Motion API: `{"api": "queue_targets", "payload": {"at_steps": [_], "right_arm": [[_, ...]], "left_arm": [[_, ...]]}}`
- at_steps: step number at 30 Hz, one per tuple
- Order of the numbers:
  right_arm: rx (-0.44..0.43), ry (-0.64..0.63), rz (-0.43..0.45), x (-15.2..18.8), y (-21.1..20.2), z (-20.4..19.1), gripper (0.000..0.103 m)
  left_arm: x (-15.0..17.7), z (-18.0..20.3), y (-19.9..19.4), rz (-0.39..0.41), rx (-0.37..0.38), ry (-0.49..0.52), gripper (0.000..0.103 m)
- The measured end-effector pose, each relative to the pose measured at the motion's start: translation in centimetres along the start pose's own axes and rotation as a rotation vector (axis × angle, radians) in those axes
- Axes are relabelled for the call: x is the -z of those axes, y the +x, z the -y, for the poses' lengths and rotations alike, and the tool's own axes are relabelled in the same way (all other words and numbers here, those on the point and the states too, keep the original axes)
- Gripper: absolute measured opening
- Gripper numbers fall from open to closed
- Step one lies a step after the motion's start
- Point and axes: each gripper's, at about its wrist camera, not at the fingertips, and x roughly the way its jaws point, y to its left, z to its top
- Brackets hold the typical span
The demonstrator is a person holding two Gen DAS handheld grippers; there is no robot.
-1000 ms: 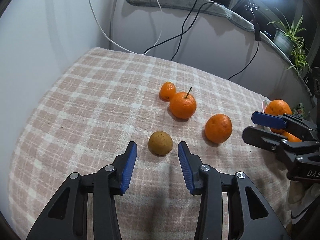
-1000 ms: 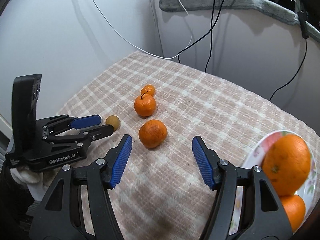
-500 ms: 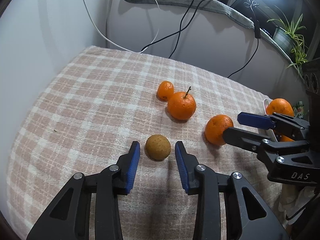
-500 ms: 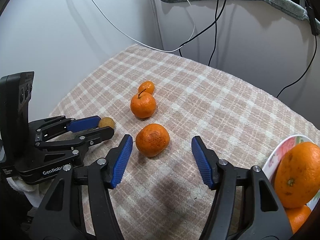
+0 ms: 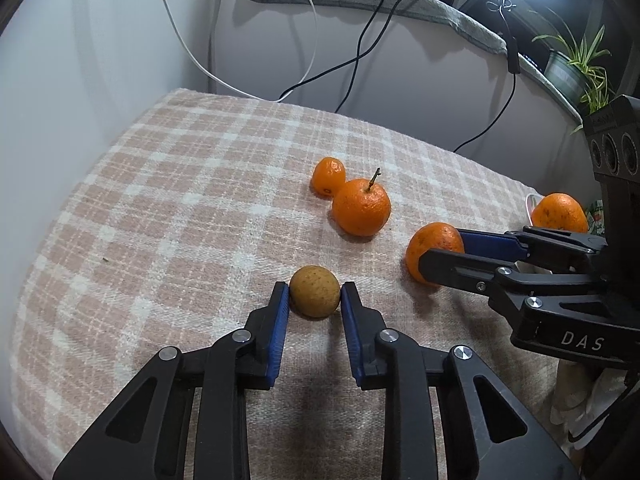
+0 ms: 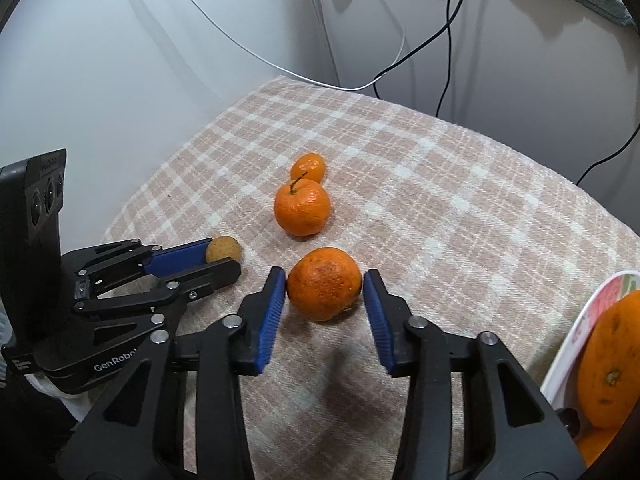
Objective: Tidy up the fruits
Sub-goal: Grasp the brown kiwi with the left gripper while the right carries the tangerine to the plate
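Observation:
A small brown round fruit (image 5: 315, 291) lies on the checked cloth; my left gripper (image 5: 314, 294) has its blue pads touching both its sides. It also shows in the right wrist view (image 6: 224, 249). An orange (image 6: 324, 283) sits between the tips of my right gripper (image 6: 325, 285), jaws close around it with a small gap on each side; it also shows in the left wrist view (image 5: 434, 250). A stemmed orange (image 5: 361, 207) and a small mandarin (image 5: 328, 177) lie further back. A plate (image 6: 576, 344) at the right holds oranges (image 6: 610, 364).
The pink checked cloth (image 5: 180, 200) covers the table, which ends at a white wall on the left and back. Cables (image 5: 352, 60) hang behind. A potted plant (image 5: 576, 68) stands on a ledge at the far right.
My left gripper moved forward and closed onto the brown fruit. My right gripper moved forward and narrowed around the near orange.

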Motion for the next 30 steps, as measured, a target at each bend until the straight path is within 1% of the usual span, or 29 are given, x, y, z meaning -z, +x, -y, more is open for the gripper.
{"api": "queue_targets", "payload": {"at_steps": [6,12,21,30], "right_arm": [[-0.004,0.004,0.009,0.1,-0.1,-0.2,0.041],[-0.012,0.006,0.045,0.6,-2.1,-0.1,0.04],[0.002,0.005,0.112,2.5,-7.0,1.1,0.04],[0.038,0.058,0.188,5.0,-12.9,4.1,0.04]], "left_arm": [[0.2,0.3,-0.9,0.012,0.012,-0.004,0.024],[0.5,1.0,-2.0,0.028,0.032,-0.003,0.024],[0.4,3.9,-3.6,0.056,0.089,0.02,0.025],[0.6,7.4,-3.7,0.048,0.169,0.059,0.024]]}}
